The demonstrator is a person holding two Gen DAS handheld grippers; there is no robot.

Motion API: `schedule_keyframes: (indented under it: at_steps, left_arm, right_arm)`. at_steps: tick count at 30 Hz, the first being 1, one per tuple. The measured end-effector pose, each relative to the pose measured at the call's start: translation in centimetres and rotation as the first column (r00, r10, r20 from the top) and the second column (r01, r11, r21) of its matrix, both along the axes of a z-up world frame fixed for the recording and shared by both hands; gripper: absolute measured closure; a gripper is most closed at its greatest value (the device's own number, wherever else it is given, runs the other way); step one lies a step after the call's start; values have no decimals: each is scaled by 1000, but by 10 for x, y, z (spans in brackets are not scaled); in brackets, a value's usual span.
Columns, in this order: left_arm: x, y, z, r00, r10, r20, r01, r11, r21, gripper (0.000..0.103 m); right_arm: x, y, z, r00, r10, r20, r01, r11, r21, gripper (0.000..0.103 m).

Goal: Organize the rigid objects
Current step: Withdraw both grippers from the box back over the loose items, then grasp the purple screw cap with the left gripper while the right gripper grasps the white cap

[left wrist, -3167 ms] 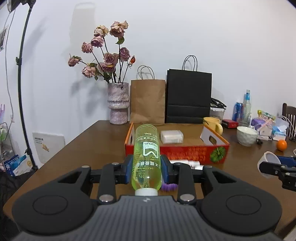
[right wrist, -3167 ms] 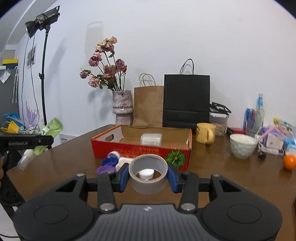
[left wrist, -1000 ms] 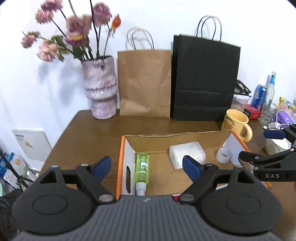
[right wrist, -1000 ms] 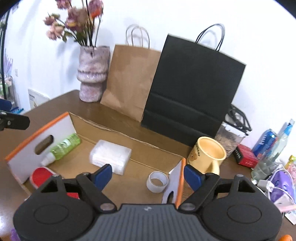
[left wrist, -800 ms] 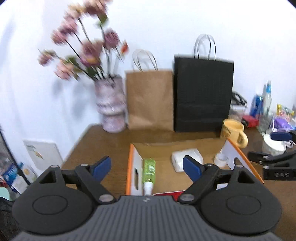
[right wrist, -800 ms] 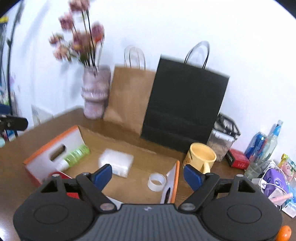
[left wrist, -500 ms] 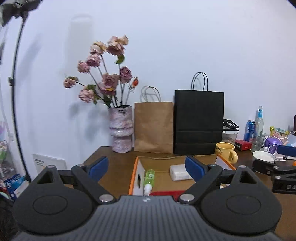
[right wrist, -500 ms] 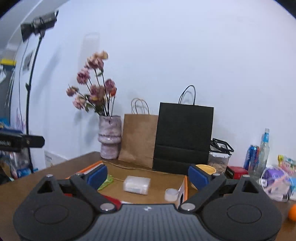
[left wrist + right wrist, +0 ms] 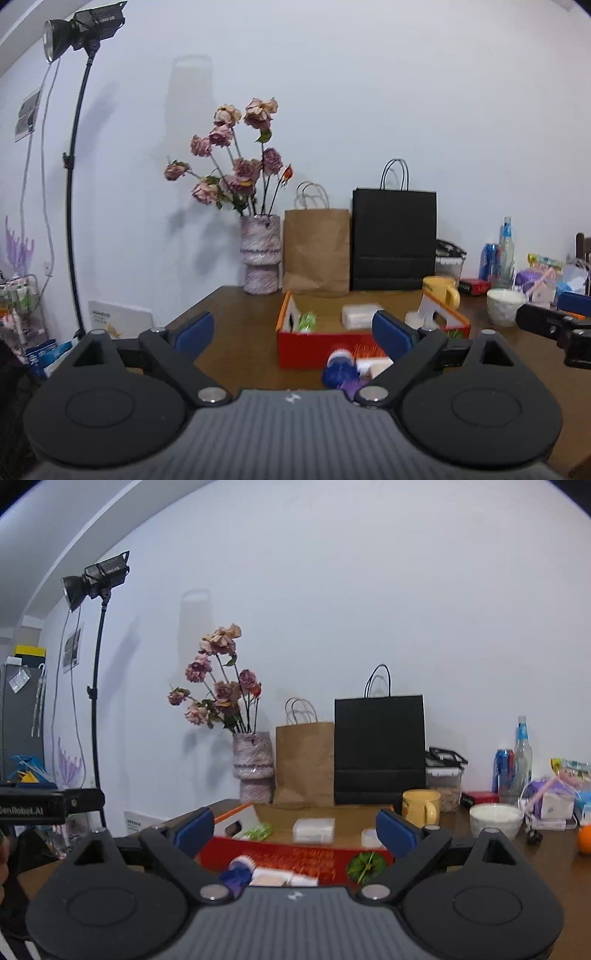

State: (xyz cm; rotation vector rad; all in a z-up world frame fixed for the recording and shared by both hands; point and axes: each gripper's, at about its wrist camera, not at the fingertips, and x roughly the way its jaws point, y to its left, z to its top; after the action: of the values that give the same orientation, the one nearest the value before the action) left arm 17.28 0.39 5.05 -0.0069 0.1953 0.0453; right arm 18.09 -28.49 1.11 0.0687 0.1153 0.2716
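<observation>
With both sets of blue pads standing wide and nothing between them, the left hand-held gripper (image 9: 291, 326) and the right hand-held gripper (image 9: 295, 825) pointed near level at the red box (image 9: 314, 349) from the near side of the desk (image 9: 236, 332). Left jaws had just been opening further; nothing lay between them. Right jaws had widened within the last second too, likewise empty.

Inside the box lay the green bottle (image 9: 306, 321) by the left end wall, a white packet (image 9: 360, 314) mid-floor, and the tape roll (image 9: 371, 837) toward the right end. Those three looked stowed.

Left on the desk, just in front of the box's red wall: a blue-and-white brush-like item (image 9: 240, 872), a pale tube or carton (image 9: 277, 879) touching or just beside it, and something purple (image 9: 349, 386) low behind the left gripper body. Exact shapes were blurred; could not tell them apart fully.

Judged step: reach for the next loose piece. Advice noted: drop the nose lower before closing in, since the items sat below the pad line. Take one item per gripper. Approach the tube across its narrow width, not its length. Keep the pads clear of the box wall close behind. The yellow mug (image 9: 421, 806) and white bowl (image 9: 495, 819) stood well apart and should not interfere.
</observation>
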Motion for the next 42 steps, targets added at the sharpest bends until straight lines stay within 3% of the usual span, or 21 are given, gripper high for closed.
schedule_keyframes:
  at_steps: [4, 8, 11, 15, 25, 32, 38, 42]
  left_arm:
    - [-34, 8, -11, 1000, 16, -15, -16, 1000, -11, 6]
    - [-57, 15, -31, 994, 8, -106, -14, 998, -53, 6]
    - [-58, 17, -45, 986, -18, -163, 14, 1000, -26, 6]
    - [-52, 18, -55, 984, 11, -179, -12, 1000, -5, 6]
    - [-15, 7, -58, 979, -19, -201, 21, 1000, 5, 6]
    - [52, -22, -73, 952, -100, -288, 116, 993, 37, 6]
    - [114, -31, -84, 915, -185, -359, 172, 983, -68, 11]
    - [146, -41, -94, 905, -181, -384, 171, 983, -63, 17]
  right_arm:
    - [-42, 0, -15, 1000, -1, -16, 1, 999, 34, 8]
    - [-74, 3, -28, 999, 9, -45, -9, 1000, 1, 8]
    - [-77, 2, -30, 998, 8, -57, -10, 1000, -25, 8]
    - [-71, -1, -30, 998, -10, -63, 9, 1000, -12, 8]
    - [-24, -8, -50, 971, -76, -225, 71, 997, -27, 9]
    - [38, -5, -53, 949, -74, -306, 51, 995, -80, 10]
    - [103, -1, -57, 929, -27, -369, -6, 996, -89, 19]
    - [142, 4, -63, 918, 0, -397, -31, 997, -72, 22]
